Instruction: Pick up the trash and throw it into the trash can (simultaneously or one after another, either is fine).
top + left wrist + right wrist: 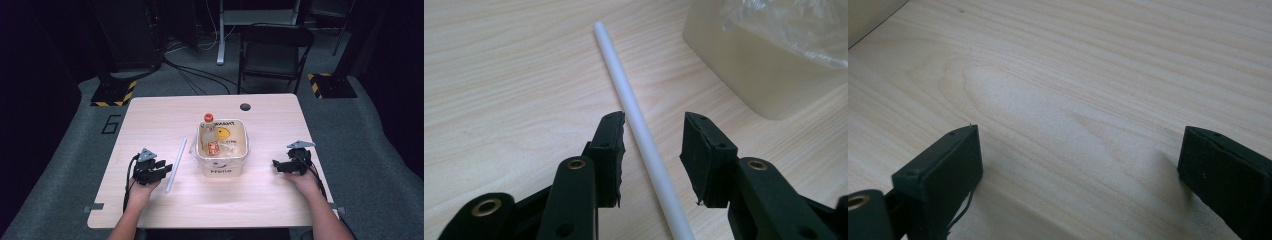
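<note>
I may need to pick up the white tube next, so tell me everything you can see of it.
The tube is thin, straight, plain white and matte, probably plastic, with one round end visible. It lies flat on the table, left of the tub and apart from it. The left tool is open, its jaws either side of the tube without touching it.

We are looking at our two black grippers: the left gripper (161,167) and the right gripper (278,165) are each carrying a grey three-cornered plate on top and trailing a black cable. Brass-ringed holes are glinting on the arms, small screw holes are dotting the rectangular pads (610,150), and our forearms are showing bare, without sleeves.
</note>
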{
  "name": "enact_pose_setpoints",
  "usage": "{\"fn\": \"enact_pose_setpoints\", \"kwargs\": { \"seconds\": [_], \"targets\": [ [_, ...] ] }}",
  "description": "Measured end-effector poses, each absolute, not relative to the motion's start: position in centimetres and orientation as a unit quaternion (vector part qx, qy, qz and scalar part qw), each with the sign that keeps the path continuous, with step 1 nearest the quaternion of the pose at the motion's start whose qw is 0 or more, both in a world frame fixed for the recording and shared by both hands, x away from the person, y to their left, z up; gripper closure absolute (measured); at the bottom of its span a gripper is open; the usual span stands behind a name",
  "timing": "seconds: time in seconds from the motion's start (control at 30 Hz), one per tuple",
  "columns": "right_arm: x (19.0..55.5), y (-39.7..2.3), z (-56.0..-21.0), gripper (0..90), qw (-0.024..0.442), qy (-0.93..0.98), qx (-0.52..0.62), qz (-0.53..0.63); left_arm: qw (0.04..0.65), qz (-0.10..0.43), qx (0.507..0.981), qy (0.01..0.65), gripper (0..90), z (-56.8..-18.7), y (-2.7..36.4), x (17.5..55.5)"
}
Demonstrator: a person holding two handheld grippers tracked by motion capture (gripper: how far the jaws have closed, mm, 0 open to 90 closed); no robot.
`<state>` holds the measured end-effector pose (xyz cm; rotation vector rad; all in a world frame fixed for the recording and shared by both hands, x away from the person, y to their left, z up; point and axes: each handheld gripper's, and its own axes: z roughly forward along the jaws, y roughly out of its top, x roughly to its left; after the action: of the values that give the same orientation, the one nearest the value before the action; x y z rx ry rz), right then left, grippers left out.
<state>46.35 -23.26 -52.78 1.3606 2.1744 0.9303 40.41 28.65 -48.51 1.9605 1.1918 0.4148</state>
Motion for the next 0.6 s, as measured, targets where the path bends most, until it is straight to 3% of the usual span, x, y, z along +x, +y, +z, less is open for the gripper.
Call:
{"fn": "enact_pose_setpoints", "kwargs": {
  "seconds": [0.6],
  "targets": [
    [46.3, -23.3, -52.8, 3.3, 0.205, 0.78, 0.488, 0.334, 0.356, 0.144, 0.796, 0.468, 66.3, -50.3, 27.8, 40.7]
  ]
}}
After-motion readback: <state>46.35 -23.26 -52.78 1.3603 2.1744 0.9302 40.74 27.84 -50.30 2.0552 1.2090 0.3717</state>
